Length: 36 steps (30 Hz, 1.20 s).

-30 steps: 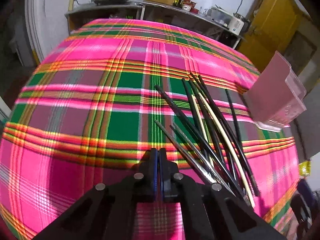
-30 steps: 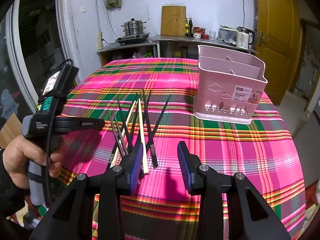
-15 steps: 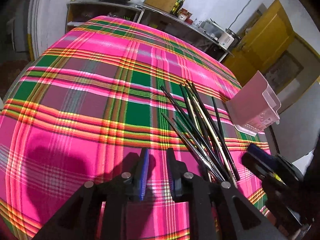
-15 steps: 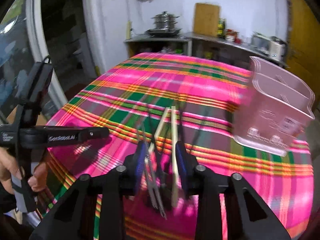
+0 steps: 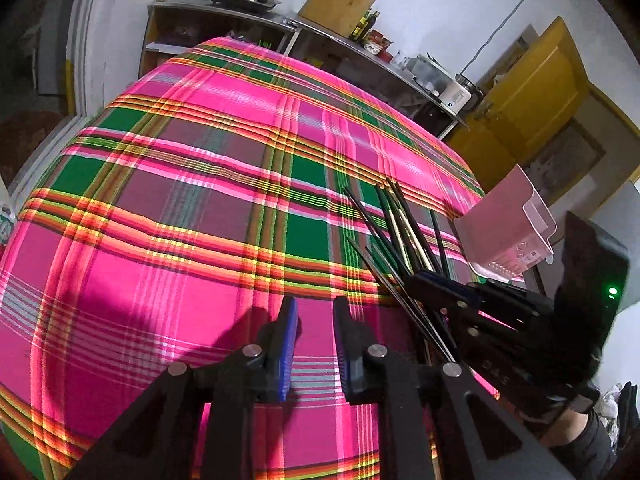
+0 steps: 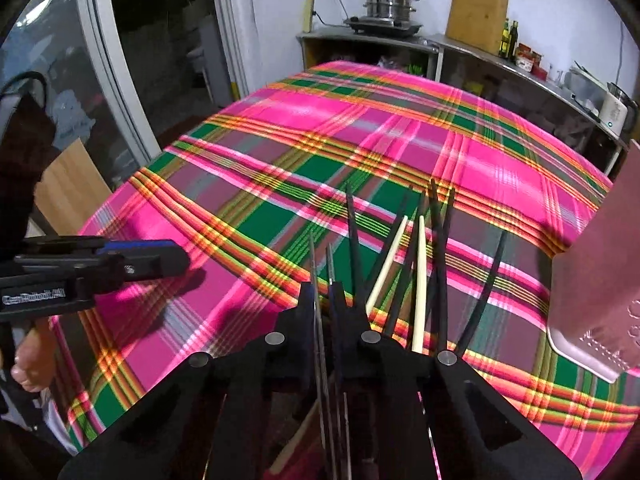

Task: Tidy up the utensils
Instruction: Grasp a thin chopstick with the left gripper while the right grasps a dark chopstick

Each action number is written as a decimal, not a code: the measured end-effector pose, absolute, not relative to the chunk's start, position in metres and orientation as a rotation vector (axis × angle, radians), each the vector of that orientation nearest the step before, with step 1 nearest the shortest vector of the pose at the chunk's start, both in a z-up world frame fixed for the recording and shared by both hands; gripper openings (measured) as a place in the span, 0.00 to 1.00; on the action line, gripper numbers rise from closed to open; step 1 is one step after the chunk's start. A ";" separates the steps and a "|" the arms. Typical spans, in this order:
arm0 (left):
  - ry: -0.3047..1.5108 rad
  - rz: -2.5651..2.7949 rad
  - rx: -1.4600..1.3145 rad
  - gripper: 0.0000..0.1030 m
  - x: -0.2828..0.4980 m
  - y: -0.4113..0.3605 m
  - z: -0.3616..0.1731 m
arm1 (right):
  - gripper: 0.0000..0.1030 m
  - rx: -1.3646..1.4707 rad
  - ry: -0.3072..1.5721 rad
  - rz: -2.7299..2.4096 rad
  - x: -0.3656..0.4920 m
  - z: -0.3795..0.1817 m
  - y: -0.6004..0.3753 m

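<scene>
nearest, my right gripper (image 6: 323, 300) is clenched on two thin metal chopsticks (image 6: 316, 264), their tips poking out past the jaws. my left gripper (image 5: 315, 320) hangs released over the plaid tablecloth (image 5: 180, 208), holding nothing. just beyond, the loose pile of chopsticks (image 6: 420, 248), black and pale, lies fanned on the cloth. farther right stands the pink utensil holder (image 5: 504, 232), apart from the pile.
</scene>
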State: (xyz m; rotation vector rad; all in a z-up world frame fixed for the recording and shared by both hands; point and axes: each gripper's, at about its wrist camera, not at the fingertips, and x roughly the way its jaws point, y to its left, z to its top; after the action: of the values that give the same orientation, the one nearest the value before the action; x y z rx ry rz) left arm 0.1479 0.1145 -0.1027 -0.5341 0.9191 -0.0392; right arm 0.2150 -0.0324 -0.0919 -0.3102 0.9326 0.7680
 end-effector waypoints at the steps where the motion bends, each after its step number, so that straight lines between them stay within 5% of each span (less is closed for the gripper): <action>1: 0.919 -0.040 -0.536 0.17 0.148 0.115 -0.103 | 0.07 -0.311 0.942 0.765 0.218 -0.094 -0.032; 18: 0.945 -0.068 -0.562 0.20 0.159 0.107 -0.107 | 0.05 -0.327 1.006 0.754 0.234 -0.107 -0.024; 36: 1.041 -0.013 -0.558 0.26 0.217 0.060 -0.122 | 0.05 -0.143 0.881 0.683 0.222 -0.051 -0.079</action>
State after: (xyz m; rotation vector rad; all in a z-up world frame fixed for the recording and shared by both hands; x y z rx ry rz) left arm 0.2172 0.0597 -0.1216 -0.5580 1.0409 -0.0134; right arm 0.2217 -0.0790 -0.0510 -0.1432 0.8807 0.6831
